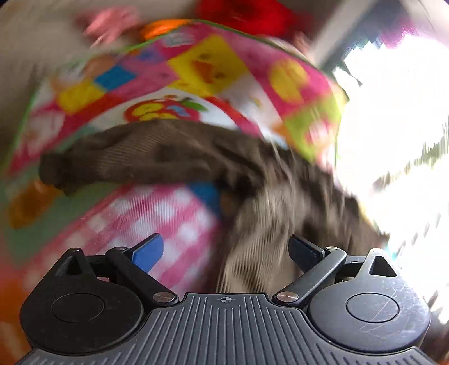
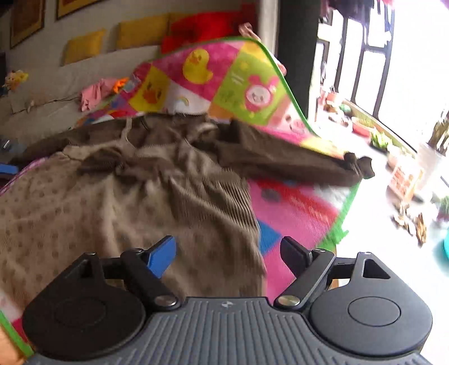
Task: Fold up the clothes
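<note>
A brown knit sweater [image 2: 126,202] lies spread on a colourful play mat [image 2: 294,213]. Its body is tan with dots, and a dark brown sleeve [image 2: 280,162] stretches right to the mat's edge. My right gripper [image 2: 228,241] hovers open over the sweater's right hem, with nothing pinched between its blue pads. The left wrist view is blurred. There the sweater [image 1: 266,224] runs from lower right to a dark sleeve [image 1: 134,160] pointing left across the mat [image 1: 207,64]. My left gripper [image 1: 224,241] is open just above the cloth and holds nothing.
The mat's far end curls up against a grey sofa [image 2: 56,84] with yellow cushions [image 2: 140,31], a red cushion [image 2: 202,25] and a pink cloth [image 2: 95,92]. Bright windows [image 2: 407,70] and small clutter on the floor [image 2: 401,174] lie to the right.
</note>
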`<control>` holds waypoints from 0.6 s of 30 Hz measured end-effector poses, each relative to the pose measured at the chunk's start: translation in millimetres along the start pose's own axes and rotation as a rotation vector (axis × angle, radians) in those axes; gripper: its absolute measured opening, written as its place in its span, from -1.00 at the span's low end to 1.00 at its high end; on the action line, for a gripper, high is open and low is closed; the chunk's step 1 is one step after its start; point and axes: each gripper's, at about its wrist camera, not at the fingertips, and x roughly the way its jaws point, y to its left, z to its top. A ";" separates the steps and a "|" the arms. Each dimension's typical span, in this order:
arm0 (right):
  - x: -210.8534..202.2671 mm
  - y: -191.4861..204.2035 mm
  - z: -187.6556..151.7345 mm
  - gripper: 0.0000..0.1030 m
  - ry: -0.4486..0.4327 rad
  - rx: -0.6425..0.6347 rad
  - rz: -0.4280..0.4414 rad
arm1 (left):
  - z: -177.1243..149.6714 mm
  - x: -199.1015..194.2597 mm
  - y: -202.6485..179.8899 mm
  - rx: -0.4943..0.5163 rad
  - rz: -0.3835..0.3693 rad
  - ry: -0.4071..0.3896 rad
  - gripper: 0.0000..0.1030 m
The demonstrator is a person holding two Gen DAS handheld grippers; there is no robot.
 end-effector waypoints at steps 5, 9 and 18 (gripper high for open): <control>7.8 9.5 14.0 0.60 -0.018 -0.043 0.046 | 31.5 26.8 25.0 -0.292 0.019 -0.091 0.75; 13.6 12.1 18.6 0.60 -0.025 -0.020 0.032 | 46.6 42.3 26.1 -0.320 0.131 -0.153 0.28; 17.2 -1.6 18.9 0.60 -0.067 0.029 0.005 | 81.5 56.4 -45.0 0.085 0.248 -0.277 -0.72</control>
